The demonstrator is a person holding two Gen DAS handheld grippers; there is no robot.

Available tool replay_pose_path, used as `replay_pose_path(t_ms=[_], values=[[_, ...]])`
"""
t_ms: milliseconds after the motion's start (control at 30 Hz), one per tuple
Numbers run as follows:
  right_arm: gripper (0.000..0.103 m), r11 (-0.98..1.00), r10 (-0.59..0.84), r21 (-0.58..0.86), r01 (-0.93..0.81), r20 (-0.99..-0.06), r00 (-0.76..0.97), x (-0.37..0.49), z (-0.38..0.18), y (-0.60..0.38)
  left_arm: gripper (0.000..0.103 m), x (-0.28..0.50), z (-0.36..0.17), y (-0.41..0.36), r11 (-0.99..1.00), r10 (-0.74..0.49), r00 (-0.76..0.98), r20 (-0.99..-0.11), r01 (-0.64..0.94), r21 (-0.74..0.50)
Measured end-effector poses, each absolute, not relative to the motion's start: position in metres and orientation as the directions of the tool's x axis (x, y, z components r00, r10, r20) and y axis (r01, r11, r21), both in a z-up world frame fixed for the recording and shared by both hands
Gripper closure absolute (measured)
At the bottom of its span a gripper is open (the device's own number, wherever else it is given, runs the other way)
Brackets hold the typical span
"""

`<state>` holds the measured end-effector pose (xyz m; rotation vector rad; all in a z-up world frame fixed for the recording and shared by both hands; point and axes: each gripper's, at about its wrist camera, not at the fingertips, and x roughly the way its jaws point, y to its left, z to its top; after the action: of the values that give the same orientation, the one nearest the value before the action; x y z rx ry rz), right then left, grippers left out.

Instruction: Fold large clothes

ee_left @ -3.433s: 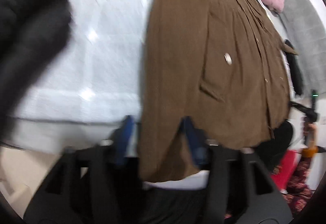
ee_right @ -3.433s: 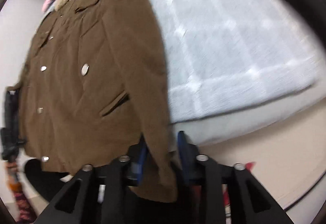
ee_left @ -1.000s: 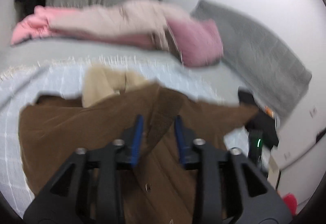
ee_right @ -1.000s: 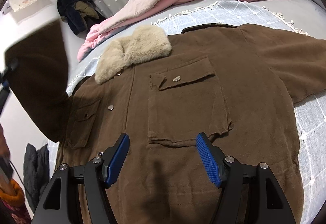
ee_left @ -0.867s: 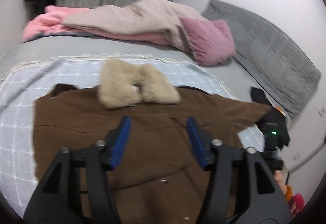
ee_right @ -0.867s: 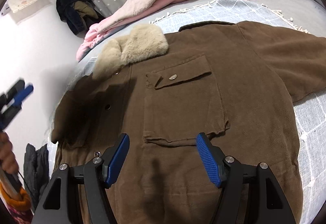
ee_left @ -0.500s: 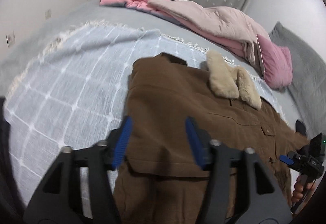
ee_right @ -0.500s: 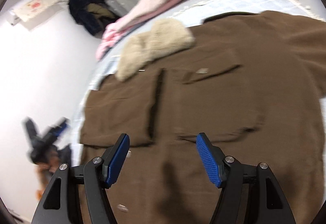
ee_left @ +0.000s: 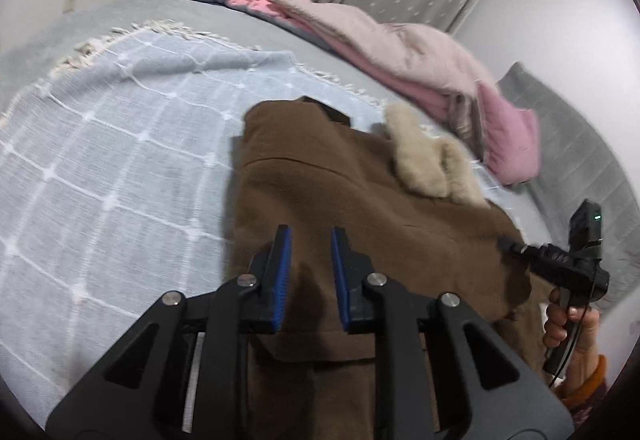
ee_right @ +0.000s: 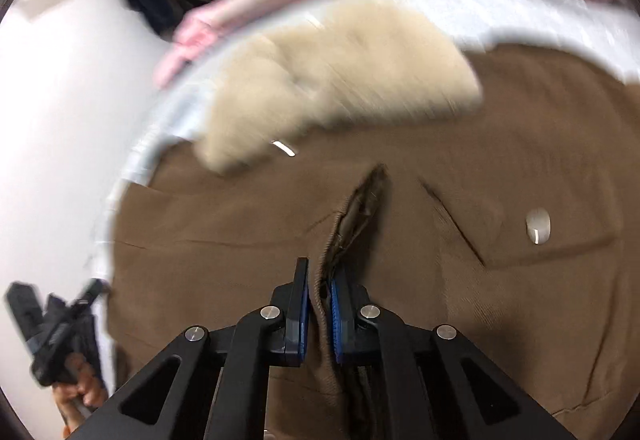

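On the bed (ee_left: 120, 168), right gripper (ee_right: 319, 314) pinches the soft, heavy coat's (ee_left: 340, 200) placket at lower centre, left gripper (ee_left: 308, 272) hovers parted, empty.

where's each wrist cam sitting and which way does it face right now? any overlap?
Left wrist: on the left claw, above the brown coat, facing up the bed toward the curtain; its two fingers stand apart, and the other hand shows at right.
Right wrist: on the right claw, low over the coat front, facing the fur collar; fingers pinch a coat edge.
Shared: coat, collar, pink bedding.
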<state>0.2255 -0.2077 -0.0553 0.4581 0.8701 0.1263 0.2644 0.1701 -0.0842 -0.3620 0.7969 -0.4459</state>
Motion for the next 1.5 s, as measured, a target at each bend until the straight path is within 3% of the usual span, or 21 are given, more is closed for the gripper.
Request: replay_pose_path(t_ms=[100, 167, 200, 300, 467, 533, 600, 700, 767, 833, 967, 1133, 1367, 1500], values=[[0.094, 0.948, 0.158, 0.310, 0.069, -0.650, 0.743, 0.204, -0.028, -0.209, 0.081, 0.263, -0.096, 0.154, 0.864, -0.500, 0.569, -0.653, 0.278, -0.420], [0.093, 0.962, 0.068, 0.240, 0.133, -0.679, 0.731, 0.205, -0.037, -0.217, 0.081, 0.266, -0.119, 0.135, 0.906, -0.422, 0.502, -0.755, 0.275, -0.323], [0.087, 0.958, 0.048, 0.225, 0.177, -0.735, 0.676, 0.212, -0.056, -0.225, 0.081, 0.266, -0.123, 0.130, 0.917, -0.394, 0.507, -0.766, 0.276, -0.289], [0.082, 0.954, 0.050, 0.193, 0.228, -0.856, 0.514, 0.225, -0.101, -0.237, 0.081, 0.262, -0.116, 0.124, 0.932, -0.350, 0.532, -0.771, 0.283, -0.228], [0.072, 0.939, 0.073, 0.268, 0.216, -0.769, 0.635, 0.197, -0.077, -0.241, 0.081, 0.254, -0.096, 0.130, 0.913, -0.407, 0.592, -0.696, 0.294, -0.283], [0.058, 0.949, 0.076, 0.260, 0.177, -0.736, 0.673, 0.190, -0.067, -0.233, 0.078, 0.255, -0.103, 0.127, 0.925, -0.374, 0.587, -0.717, 0.293, -0.243], [0.054, 0.968, 0.063, 0.204, 0.143, -0.756, 0.652, 0.188, -0.073, -0.224, 0.075, 0.261, -0.122, 0.121, 0.959, -0.254, 0.553, -0.793, 0.248, -0.133], [0.054, 0.983, -0.029, 0.076, 0.169, -0.838, 0.545, 0.194, -0.100, -0.218, 0.075, 0.259, -0.114, 0.124, 0.964, -0.246, 0.556, -0.794, 0.223, -0.143], [0.054, 0.978, 0.007, 0.122, 0.171, -0.830, 0.558, 0.191, -0.101, -0.226, 0.065, 0.256, -0.103, 0.124, 0.969, -0.234, 0.556, -0.798, 0.202, -0.143], [0.051, 0.961, 0.038, 0.189, 0.204, -0.817, 0.575, 0.174, -0.092, -0.237, 0.023, 0.251, -0.095, 0.125, 0.975, -0.216, 0.564, -0.797, 0.171, -0.143], [0.046, 0.957, 0.016, 0.181, 0.228, -0.816, 0.578, 0.141, -0.071, -0.251, 0.020, 0.242, -0.082, 0.123, 0.971, -0.232, 0.542, -0.808, 0.173, -0.163], [0.031, 0.952, -0.120, 0.081, 0.297, -0.790, 0.601, 0.091, -0.046, -0.280, 0.015, 0.227, -0.072, 0.120, 0.973, -0.229, 0.518, -0.824, 0.131, -0.188], [0.029, 0.881, -0.138, 0.192, 0.433, -0.769, 0.624, 0.055, -0.045, -0.344, 0.009, 0.204, -0.076, 0.097, 0.929, -0.370, 0.439, -0.819, 0.181, -0.323], [0.029, 0.845, -0.168, 0.210, 0.492, -0.770, 0.616, 0.041, -0.046, -0.374, 0.009, 0.197, -0.085, 0.083, 0.923, -0.385, 0.432, -0.815, 0.193, -0.334]])
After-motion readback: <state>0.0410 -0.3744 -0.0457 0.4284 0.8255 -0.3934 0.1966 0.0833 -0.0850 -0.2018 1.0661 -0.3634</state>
